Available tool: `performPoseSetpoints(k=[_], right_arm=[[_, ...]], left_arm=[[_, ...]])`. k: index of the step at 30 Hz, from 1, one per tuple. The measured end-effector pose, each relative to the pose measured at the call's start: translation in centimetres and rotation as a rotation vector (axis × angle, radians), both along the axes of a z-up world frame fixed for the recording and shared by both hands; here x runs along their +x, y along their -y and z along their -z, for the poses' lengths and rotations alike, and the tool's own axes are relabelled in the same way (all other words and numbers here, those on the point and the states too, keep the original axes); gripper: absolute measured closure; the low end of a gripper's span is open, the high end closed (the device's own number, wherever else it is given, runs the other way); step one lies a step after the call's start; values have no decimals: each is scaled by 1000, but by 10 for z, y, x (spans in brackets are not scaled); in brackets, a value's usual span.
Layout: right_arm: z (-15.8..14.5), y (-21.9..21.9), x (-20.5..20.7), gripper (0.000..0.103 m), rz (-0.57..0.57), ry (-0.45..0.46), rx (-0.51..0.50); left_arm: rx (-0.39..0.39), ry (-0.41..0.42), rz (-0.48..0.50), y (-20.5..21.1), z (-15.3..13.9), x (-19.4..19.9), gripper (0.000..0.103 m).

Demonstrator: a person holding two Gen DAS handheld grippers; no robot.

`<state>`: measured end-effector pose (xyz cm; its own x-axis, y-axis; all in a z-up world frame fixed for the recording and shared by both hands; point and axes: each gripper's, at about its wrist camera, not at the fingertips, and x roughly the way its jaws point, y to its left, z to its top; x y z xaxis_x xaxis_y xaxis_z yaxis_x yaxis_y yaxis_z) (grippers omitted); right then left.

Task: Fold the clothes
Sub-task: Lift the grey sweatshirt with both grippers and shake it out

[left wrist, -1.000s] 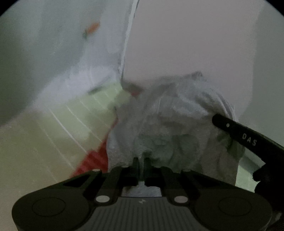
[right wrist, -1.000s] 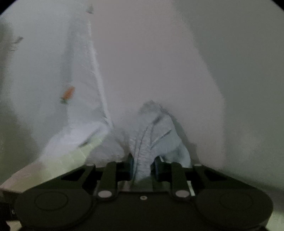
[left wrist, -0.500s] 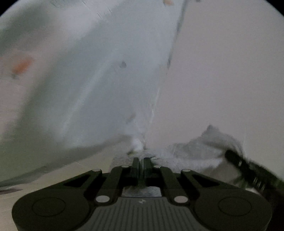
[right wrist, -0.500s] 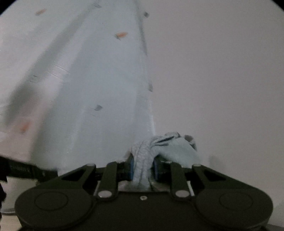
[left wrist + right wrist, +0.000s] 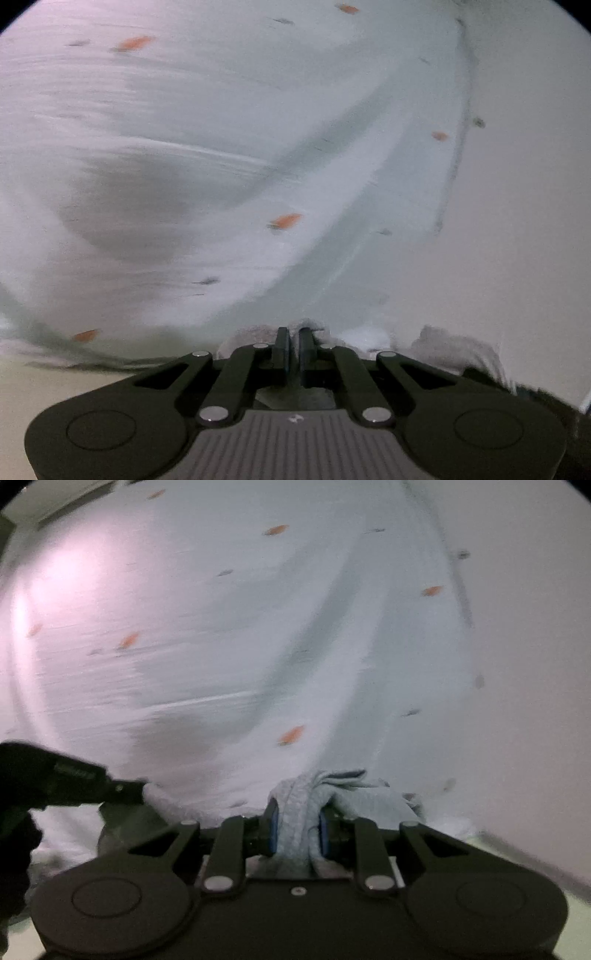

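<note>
A pale blue-white garment [image 5: 229, 155] with small orange and grey marks hangs spread out and blurred, filling most of both views [image 5: 229, 635]. My left gripper [image 5: 294, 338] is shut on a thin edge of the garment. My right gripper [image 5: 297, 823] is shut on a thick bunched ribbed edge [image 5: 295, 812] of the same garment. The left gripper also shows at the left of the right wrist view [image 5: 122, 792], pinching the fabric. The garment's lower end is hidden.
A plain pale wall [image 5: 524, 221] lies behind the garment on the right in both views. A strip of light greenish surface [image 5: 55, 384] shows at the lower left of the left wrist view.
Both grippers have kept their hold while the garment opened from a crumpled bunch into a wide hanging sheet. The striped greenish surface has dropped almost out of view.
</note>
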<state>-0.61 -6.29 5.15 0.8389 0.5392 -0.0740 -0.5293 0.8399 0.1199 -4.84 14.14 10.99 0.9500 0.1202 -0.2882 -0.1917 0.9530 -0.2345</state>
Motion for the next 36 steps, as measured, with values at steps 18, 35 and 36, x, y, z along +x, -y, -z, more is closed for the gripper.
performPoseSetpoints(k=[18, 35, 36], right_arm=[[-13, -142, -68, 82, -566, -179, 170], [141, -152, 11, 30, -256, -447, -400], [150, -146, 12, 26, -248, -459, -430]], left_arm=[[62, 100, -421, -122, -41, -153, 98], [-212, -528, -374, -122, 153, -63, 36], [-232, -565, -365, -118, 166, -63, 36]])
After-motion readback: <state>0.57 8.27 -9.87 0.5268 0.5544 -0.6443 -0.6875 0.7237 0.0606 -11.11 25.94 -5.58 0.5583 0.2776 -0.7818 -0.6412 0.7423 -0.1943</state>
